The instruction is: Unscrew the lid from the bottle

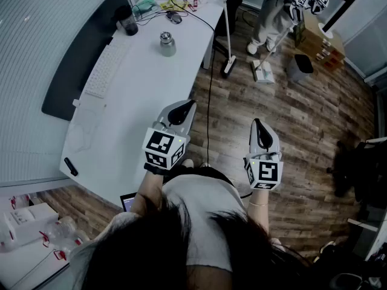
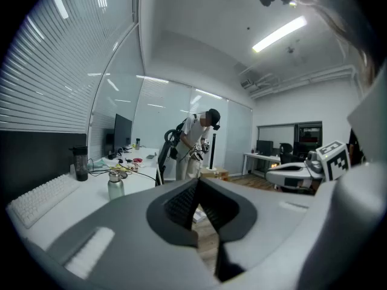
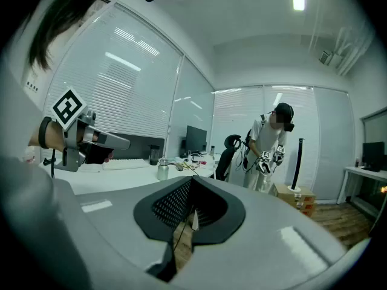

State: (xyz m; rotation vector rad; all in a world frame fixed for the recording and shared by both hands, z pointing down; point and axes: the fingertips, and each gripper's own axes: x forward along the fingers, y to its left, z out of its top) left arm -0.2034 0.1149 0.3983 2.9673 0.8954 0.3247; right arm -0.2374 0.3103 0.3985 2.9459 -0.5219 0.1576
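Note:
A small silver metal bottle (image 1: 167,44) with its lid on stands upright on the white desk (image 1: 139,107), far ahead of both grippers. It also shows in the left gripper view as the bottle (image 2: 115,184) and in the right gripper view as the bottle (image 3: 162,169). My left gripper (image 1: 184,107) hangs shut over the desk's near right edge, nothing between its jaws. My right gripper (image 1: 259,125) is shut and empty above the wooden floor, to the right of the desk. Neither touches the bottle.
A dark tumbler (image 1: 127,21), a white keyboard (image 1: 104,71) and a black mat (image 1: 81,53) lie on the desk, with cables and small items at its far end. A cable (image 1: 210,101) runs down to the floor. Another person (image 1: 279,5) stands beyond, by cardboard boxes (image 1: 317,41).

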